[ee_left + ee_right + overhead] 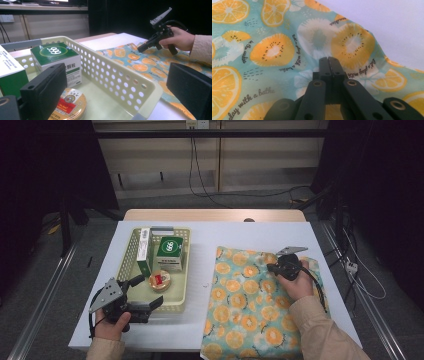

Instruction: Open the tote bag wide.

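Observation:
A cream perforated basket (127, 255) (120, 82) holds a green-and-white "999" box (169, 251) (55, 53), a taller green-and-white box (144, 251) (10, 72) and a round orange tin (160, 281) (70, 105). My left gripper (149, 292) (116, 72) is open at the basket's near right corner, one jaw over the tin and the other outside the wall. To the right lies a teal cloth with an orange-slice print (245, 310) (150, 67) (272, 50). My right gripper (270, 267) (138, 50) (328, 61) is shut, its tips down on the cloth's far part.
A white sheet (225, 237) (387, 20) covers the table, with a strip of bare wood (215, 215) at the far edge. The cloth's near end hangs over the table's front edge. Metal rails and cables lie on the floor around the table.

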`<state>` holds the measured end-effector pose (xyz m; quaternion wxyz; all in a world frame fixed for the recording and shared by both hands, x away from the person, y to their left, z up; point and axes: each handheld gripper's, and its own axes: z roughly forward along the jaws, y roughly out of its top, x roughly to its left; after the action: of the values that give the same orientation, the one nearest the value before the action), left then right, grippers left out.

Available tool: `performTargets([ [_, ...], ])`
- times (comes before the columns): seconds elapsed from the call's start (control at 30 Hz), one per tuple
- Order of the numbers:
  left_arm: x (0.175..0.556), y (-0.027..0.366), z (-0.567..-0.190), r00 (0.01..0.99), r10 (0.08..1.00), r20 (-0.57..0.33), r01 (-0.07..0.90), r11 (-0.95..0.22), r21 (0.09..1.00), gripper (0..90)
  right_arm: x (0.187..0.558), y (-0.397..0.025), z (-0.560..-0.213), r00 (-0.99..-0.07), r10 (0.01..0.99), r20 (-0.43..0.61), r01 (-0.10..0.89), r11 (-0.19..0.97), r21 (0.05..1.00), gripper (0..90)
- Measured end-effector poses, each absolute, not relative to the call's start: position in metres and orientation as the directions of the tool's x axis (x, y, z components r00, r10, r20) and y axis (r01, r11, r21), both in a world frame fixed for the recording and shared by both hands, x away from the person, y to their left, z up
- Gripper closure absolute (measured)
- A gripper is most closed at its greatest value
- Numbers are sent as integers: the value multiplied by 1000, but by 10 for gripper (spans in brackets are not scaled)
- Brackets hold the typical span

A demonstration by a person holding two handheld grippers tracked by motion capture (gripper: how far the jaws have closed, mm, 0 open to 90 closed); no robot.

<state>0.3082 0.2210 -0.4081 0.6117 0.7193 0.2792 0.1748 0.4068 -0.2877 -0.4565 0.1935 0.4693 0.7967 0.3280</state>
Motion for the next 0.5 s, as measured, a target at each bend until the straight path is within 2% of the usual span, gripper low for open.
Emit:
performTargets([
  [0.23, 309, 220, -410, 785, 612, -99, 198, -96, 975, 31, 420, -298, -456, -457, 890, -11, 614, 324, 720, 900],
  [0.37, 310, 219, -410, 785, 612, -100, 200, -96, 975, 31, 442, -303, -445, -446, 895, -31, 601, 325, 730, 900],
  [0.5, 309, 219, -410, 782, 615, -101, 202, -98, 974, 31, 450, -303, -435, -429, 903, 19, 581, 260, 771, 900],
])
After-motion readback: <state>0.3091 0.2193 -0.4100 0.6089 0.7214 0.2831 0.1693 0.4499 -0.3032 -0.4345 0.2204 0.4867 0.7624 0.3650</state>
